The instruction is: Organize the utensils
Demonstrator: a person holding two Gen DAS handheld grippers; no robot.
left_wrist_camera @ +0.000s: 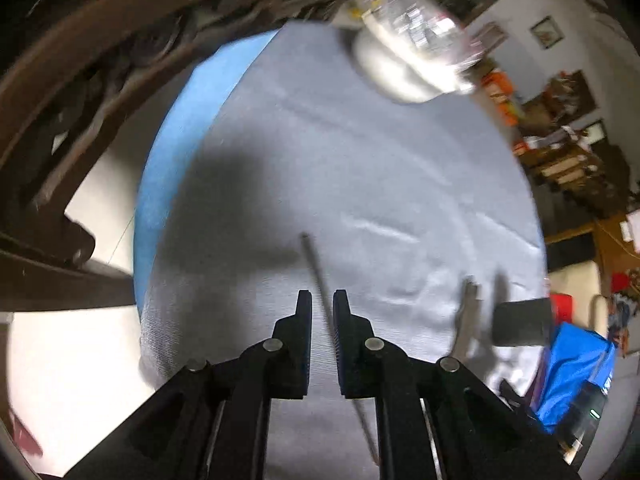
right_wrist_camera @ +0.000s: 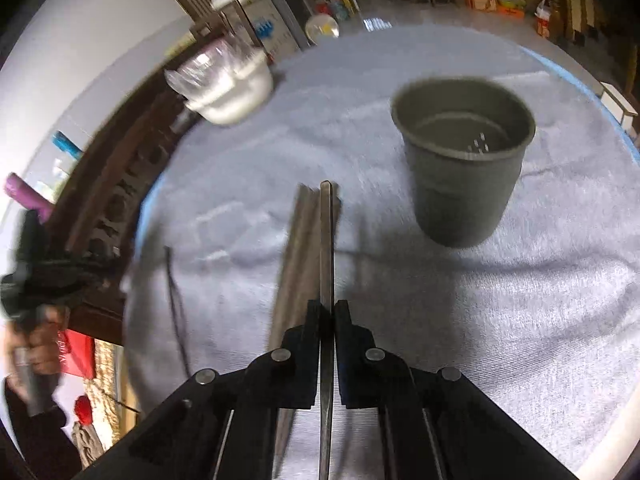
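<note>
Holding: a flat metal utensil (right_wrist_camera: pixel 326 248) is pinched tight by the jaws of the right gripper (right_wrist_camera: pixel 327 308), its long handle pointing to the far side.
Left tool: a thin metal stick (left_wrist_camera: pixel 318 276) runs between the jaws of the left gripper (left_wrist_camera: pixel 322 300). The jaws are narrow, but it cannot be told if the stick is really squeezed.
Cup: a dark holder cup (right_wrist_camera: pixel 464 160) stands upright on the desk (right_wrist_camera: pixel 520 300), far and to the right of the held utensil, not touching it.
Why: the utensil is probably held lengthwise so it can be tipped end first into the open cup.
Bowl: a white bowl (right_wrist_camera: pixel 236 92) sits at the far left, well apart.
Right view only: the whole cup is seen, open and with nothing seen inside, and the left gripper off at the left edge.
Left view only: the thin stick is seen up close. Near the right edge, a blurry dark shape and a grey piece are seen; what they are cannot be told.
</note>
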